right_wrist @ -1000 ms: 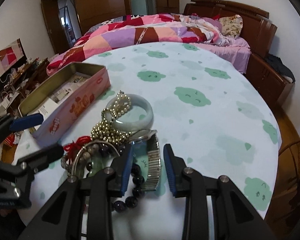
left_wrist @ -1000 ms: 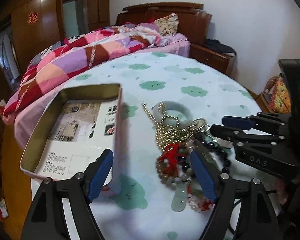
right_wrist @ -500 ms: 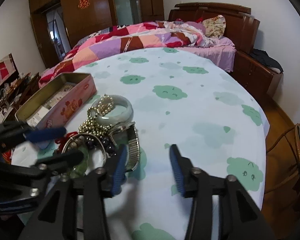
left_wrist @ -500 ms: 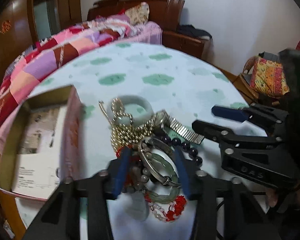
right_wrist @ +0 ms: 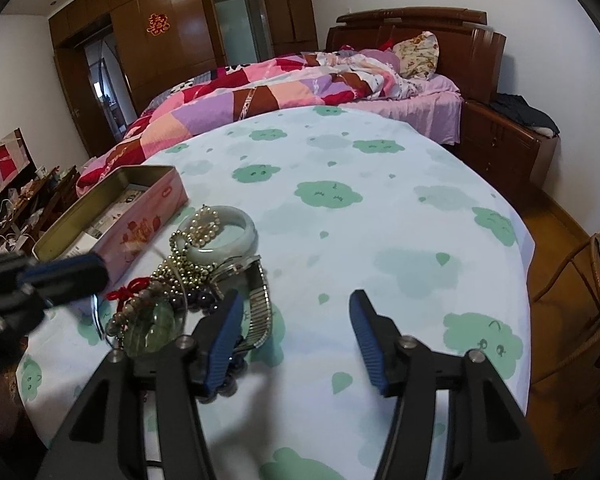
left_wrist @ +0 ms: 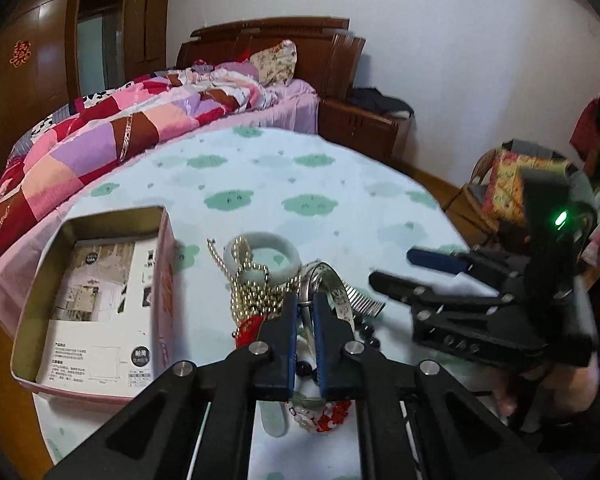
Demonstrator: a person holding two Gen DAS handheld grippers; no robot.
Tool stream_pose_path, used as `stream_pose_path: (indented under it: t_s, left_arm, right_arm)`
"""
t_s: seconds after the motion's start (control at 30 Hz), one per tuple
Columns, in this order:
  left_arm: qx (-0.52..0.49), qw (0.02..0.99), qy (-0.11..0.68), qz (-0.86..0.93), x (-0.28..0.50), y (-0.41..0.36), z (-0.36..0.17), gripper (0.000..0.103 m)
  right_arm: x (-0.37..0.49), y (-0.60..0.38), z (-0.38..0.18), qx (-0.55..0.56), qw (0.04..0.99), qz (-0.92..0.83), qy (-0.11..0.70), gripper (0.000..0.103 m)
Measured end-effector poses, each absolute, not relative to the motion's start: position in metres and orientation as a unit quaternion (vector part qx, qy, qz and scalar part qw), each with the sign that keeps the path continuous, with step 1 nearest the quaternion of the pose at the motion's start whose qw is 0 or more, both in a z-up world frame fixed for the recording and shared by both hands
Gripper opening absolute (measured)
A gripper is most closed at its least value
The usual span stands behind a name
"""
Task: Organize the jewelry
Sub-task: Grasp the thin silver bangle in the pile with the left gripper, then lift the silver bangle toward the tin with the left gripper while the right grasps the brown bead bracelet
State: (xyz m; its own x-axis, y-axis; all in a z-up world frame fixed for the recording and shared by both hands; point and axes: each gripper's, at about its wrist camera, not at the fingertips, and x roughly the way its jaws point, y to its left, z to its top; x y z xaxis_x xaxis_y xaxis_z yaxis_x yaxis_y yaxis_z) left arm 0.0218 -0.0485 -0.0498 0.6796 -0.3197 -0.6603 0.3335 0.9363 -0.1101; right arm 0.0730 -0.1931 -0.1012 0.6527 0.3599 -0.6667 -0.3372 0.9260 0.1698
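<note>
Table [right_wrist: 380,208] under a cloud-print cloth is seen ahead of both finger pairs. Pink tin [left_wrist: 100,300], lid off and lined with printed paper, is placed left of the left fingers, no jewelry seen inside it. Jewelry pile [left_wrist: 268,288] is heaped right at the left fingertips: pale jade bangle [left_wrist: 260,246] farthest, gold bead chain [left_wrist: 256,296] draped over it, metal watch [right_wrist: 256,300] beside the right gripper's left finger. Left gripper [left_wrist: 305,306], wide apart a second ago, is now nearly closed around a thin silver bangle [left_wrist: 328,276] at the pile's top; a firm hold cannot be confirmed. Right gripper [right_wrist: 296,312], narrower earlier, is now spread wide with nothing between the pads. Judged: first pick is started, transfer to the tin is pending.
</note>
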Motion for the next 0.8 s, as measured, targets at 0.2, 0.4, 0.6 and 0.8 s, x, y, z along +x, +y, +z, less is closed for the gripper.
stream_pose_path:
  t_s: [0.2,0.4,0.6,0.8]
  left_arm:
    - [0.020,0.936,0.318,-0.149,0.015,-0.035,-0.021,0.007]
    - [0.012,0.945,0.310,-0.107,0.021,-0.014,-0.017,0.007]
    - [0.000,0.950,0.303,-0.077,0.026,0.009,-0.018,0.007]
    - [-0.011,0.951,0.302,-0.064,0.029,0.024,-0.022,0.007]
  right_arm:
    - [0.068,-0.184,-0.096,0.004,0.898,0.233,0.374,0.059]
    - [0.053,-0.155,-0.074,-0.035,0.893,0.282,0.348,0.059]
    - [0.054,-0.115,-0.075,-0.065,0.871,0.332,0.356,0.059]
    - [0.060,-0.086,-0.092,-0.104,0.853,0.344,0.379,0.056]
